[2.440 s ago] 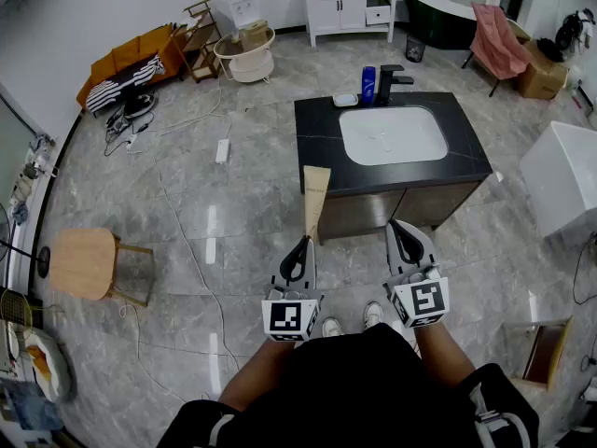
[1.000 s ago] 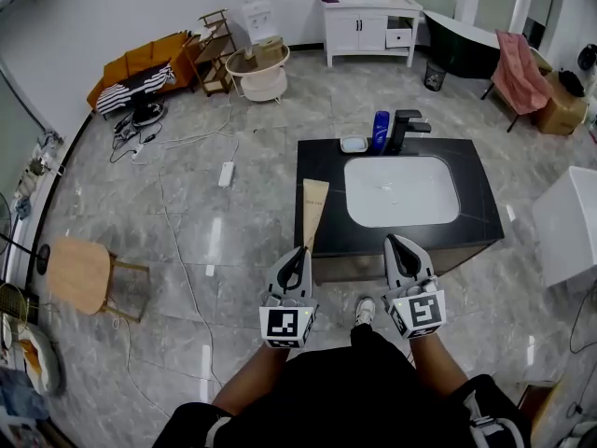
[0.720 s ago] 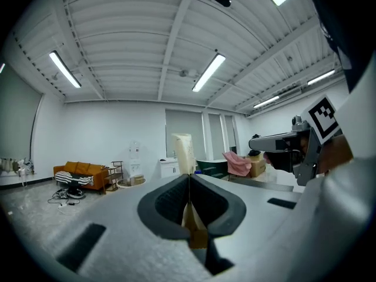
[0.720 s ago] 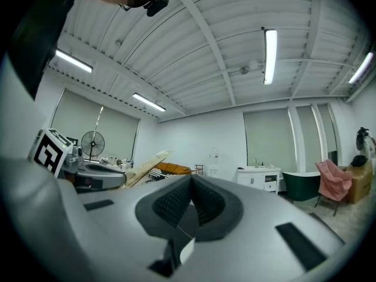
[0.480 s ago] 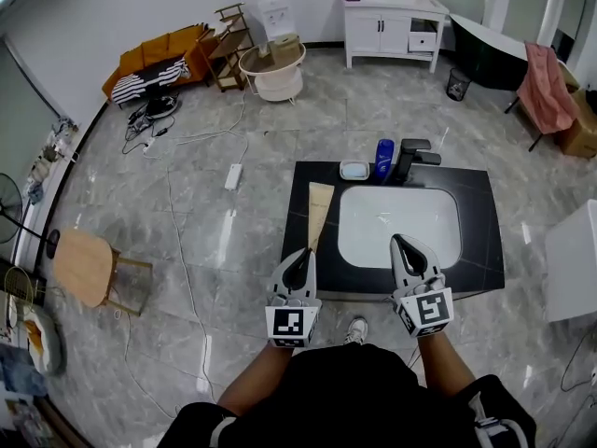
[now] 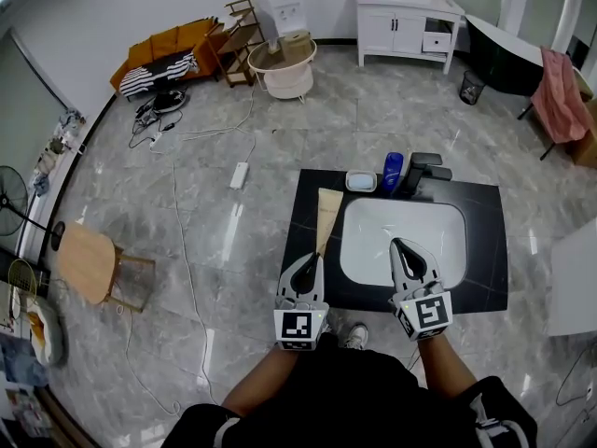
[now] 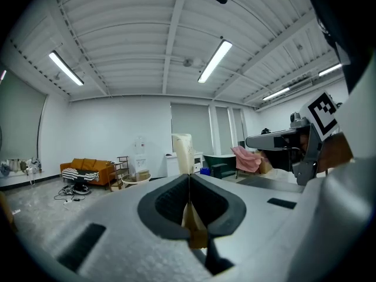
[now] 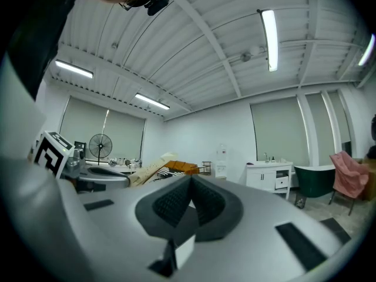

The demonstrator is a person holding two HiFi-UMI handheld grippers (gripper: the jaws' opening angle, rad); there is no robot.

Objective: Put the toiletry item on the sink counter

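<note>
My left gripper is shut on the bottom end of a beige toiletry tube, which points away from me over the left part of the black sink counter. In the left gripper view the tube rises straight out of the closed jaws. My right gripper is shut with nothing in it and hovers over the front of the white basin. Seen from the right gripper view, its jaws meet, and the tube shows to the left.
At the back of the counter stand a blue bottle, a black faucet and a small soap dish. A wooden stool stands at the left. A power strip and cables lie on the marble floor.
The sink counter has come closer and now lies under both grippers. The left gripper still holds the tube, and the right stays shut and empty.
</note>
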